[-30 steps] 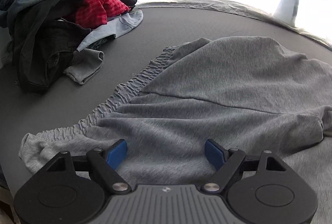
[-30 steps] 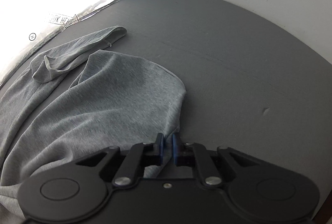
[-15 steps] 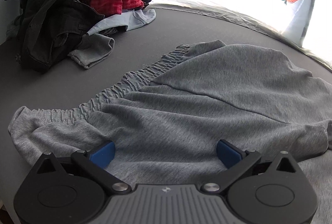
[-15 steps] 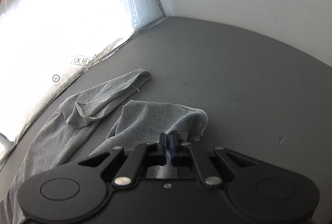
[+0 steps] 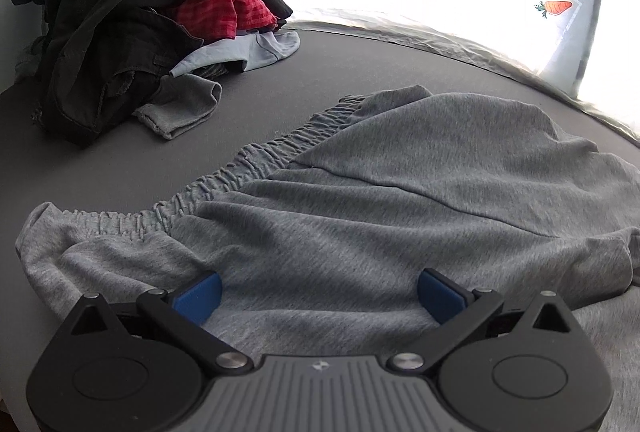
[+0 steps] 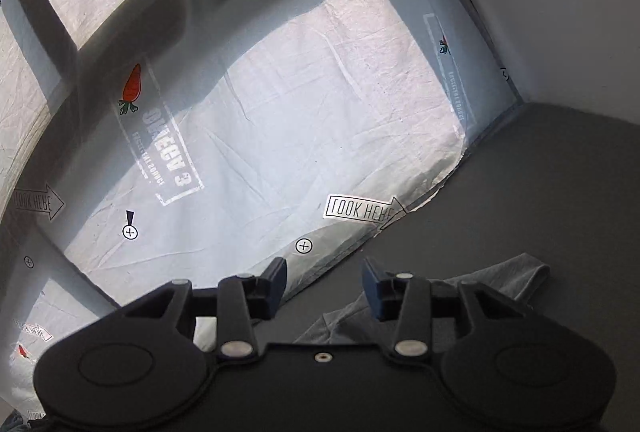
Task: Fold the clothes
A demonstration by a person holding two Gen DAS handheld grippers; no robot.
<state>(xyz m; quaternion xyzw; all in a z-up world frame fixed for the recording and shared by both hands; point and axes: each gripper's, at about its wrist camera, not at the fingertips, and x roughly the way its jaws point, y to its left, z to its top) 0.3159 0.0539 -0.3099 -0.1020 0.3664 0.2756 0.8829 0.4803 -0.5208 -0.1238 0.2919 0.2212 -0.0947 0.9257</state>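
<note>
Grey sweatpants [image 5: 400,200] lie spread flat on the dark grey bench [image 5: 120,160], the gathered elastic waistband [image 5: 240,168] running diagonally across the middle toward the near left edge. The left claw [image 5: 318,294] hangs low over the fabric just inside the waistband, its blue pads [image 5: 198,296] spread to their widest and gripping nothing; the cloth passes beneath them. A pile of unfolded clothes [image 5: 132,12] sits at the far left corner of the bench: blue denim on top, black garments below, a red checked piece and a pale blue item tucked in, and a small grey piece [image 5: 180,106] at its foot. The right claw [image 6: 324,280] is raised above the bench and points toward the far edge, where a crinkled white backdrop sheet [image 6: 300,104] printed with carrots and "LOOK HERE" arrows stands; its jaws have just been opening and nothing is between them. One grey trouser leg [image 6: 508,278] lies on the bench beneath and just right of that claw, released.
</note>
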